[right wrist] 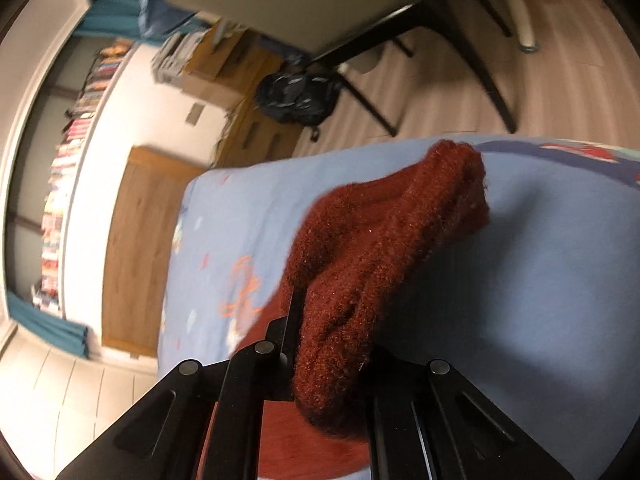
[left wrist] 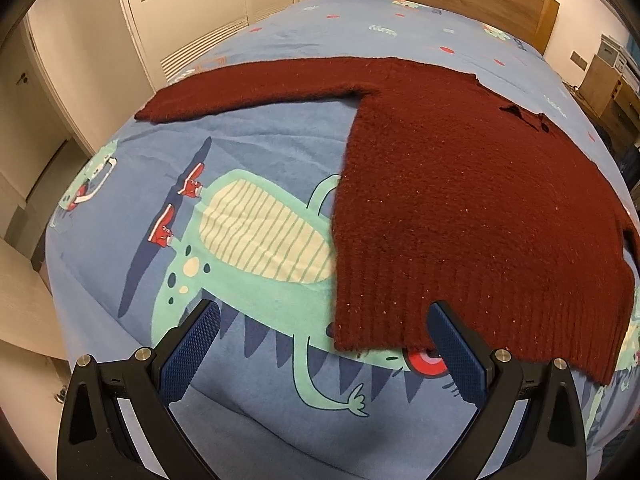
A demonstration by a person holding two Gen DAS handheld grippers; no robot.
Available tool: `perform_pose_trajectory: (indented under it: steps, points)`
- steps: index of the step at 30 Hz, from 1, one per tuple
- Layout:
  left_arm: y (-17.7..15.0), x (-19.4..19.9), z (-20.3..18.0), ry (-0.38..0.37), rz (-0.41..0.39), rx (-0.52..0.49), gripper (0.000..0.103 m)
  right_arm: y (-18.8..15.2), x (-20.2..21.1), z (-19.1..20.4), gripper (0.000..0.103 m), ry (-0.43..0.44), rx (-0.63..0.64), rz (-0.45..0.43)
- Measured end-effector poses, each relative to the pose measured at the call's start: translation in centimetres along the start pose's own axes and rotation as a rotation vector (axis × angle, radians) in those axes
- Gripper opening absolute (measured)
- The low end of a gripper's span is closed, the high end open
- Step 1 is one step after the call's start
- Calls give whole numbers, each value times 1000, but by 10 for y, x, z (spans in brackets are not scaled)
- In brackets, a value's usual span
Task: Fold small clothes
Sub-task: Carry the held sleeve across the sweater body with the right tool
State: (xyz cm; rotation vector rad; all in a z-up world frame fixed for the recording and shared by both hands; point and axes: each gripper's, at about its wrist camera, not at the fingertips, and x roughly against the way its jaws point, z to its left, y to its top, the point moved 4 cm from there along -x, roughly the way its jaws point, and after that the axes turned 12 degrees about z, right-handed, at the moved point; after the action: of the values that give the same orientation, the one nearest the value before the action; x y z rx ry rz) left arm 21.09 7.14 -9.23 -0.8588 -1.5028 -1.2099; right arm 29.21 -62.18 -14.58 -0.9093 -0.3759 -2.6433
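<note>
Right tongs point(right wrist: 320, 344) on unlabelled maroon sweater point(right wrist: 384, 240)

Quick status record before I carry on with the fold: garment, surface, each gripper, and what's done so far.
garment: dark red knit sweater, body spread flat, one sleeve stretched straight out to the side
surface: bed with blue cartoon-print sheet
left gripper: open, holding nothing, one finger over the ribbed hem
right gripper: shut on a bunched part of the sweater, lifted off the sheet
which part the right holds: cannot tell
fold progress: body not yet folded
</note>
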Motion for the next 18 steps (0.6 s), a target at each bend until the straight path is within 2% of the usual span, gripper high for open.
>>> perform_pose_trajectory:
  steps: [3, 8, 14, 18]
  points:
    - [0, -3, 6, -19, 3, 6, 102, -7, -10, 35, 8, 33, 49, 33]
    - [2, -5, 21, -49, -4, 34, 102, -39, -36, 102, 8, 86, 128, 117]
    - [1, -5, 42, -54, -34, 39, 101, -104, -85, 190, 8, 171, 213, 250]
    - [1, -6, 60, -76, -40, 52, 101, -171, -123, 253, 8, 229, 285, 359]
